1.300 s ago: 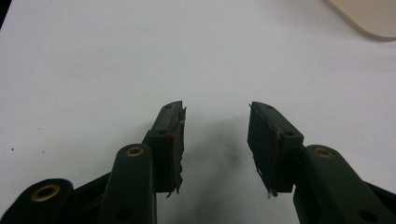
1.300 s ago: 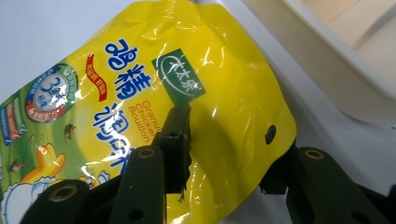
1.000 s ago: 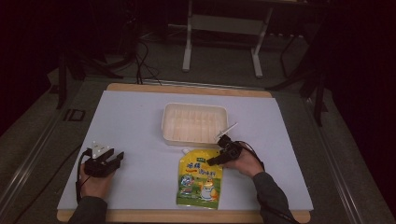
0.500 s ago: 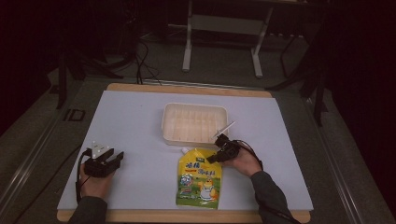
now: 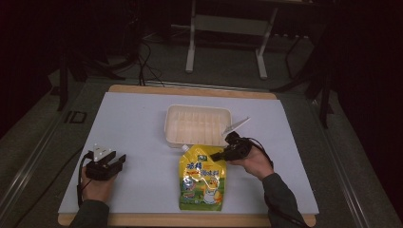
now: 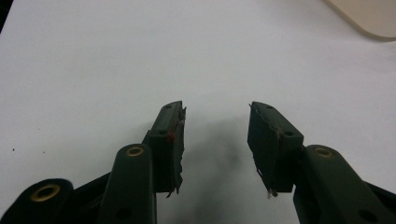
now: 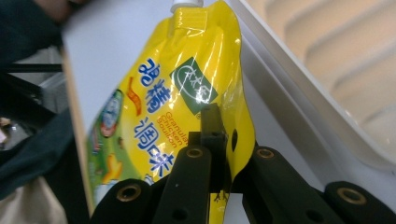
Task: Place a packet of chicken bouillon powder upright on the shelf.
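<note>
Overall light: bright on the white table [image 5: 142,123], dark all round it in the high view.
Source: apparently overhead, falling on the table alone.
Shadows: soft, faint patch under the left hand-held gripper [image 6: 216,122] in the left gripper view.
Glare: white glints on the glossy yellow pouch [image 7: 187,79] in the right gripper view.
Sharpness: high view slightly soft and grainy.
Focus: tray [image 7: 336,70] and sleeve [image 7: 32,28] blurred in the right gripper view; near jaws fairly crisp.
Colour: cool, bluish cast on the table.
</note>
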Tool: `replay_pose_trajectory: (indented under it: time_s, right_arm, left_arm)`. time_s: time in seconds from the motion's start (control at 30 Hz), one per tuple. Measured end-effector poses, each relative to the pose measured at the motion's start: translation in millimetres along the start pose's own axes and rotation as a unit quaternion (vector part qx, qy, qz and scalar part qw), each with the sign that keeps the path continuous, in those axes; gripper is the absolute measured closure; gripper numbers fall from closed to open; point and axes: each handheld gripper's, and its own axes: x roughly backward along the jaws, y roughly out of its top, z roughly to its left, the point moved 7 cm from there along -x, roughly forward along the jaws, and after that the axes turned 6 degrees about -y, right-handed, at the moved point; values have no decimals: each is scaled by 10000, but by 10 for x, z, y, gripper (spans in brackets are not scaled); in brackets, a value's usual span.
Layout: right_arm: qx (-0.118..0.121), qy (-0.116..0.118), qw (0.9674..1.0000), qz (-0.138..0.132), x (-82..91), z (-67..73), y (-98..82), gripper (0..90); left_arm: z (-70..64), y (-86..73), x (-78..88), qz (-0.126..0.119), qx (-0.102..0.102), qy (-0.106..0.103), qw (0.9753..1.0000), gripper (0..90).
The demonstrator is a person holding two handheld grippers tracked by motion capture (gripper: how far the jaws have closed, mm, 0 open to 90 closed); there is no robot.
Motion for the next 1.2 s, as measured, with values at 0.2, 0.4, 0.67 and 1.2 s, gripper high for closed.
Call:
replay_pose_trajectory:
  time_s: [0.2, 0.4, 0.67, 1.2]
  right_arm:
    - [410, 131, 9989, -175, 178, 193, 122, 900]
    - [579, 219, 9975, -342, 286, 261, 223, 900]
    - [762, 204, 9938, -787, 602, 337, 366, 900]
    - [719, -287, 9932, -875, 864, 170, 241, 894]
  left_arm:
    - [-1, 2, -1, -14, 3, 6, 10000, 551]
    - [1, 1, -1, -5, 4, -1, 10000, 550]
    - [0, 0, 0, 3, 6, 9, 10000, 551]
    - [1, 1, 2, -12, 8, 29, 10000, 551]
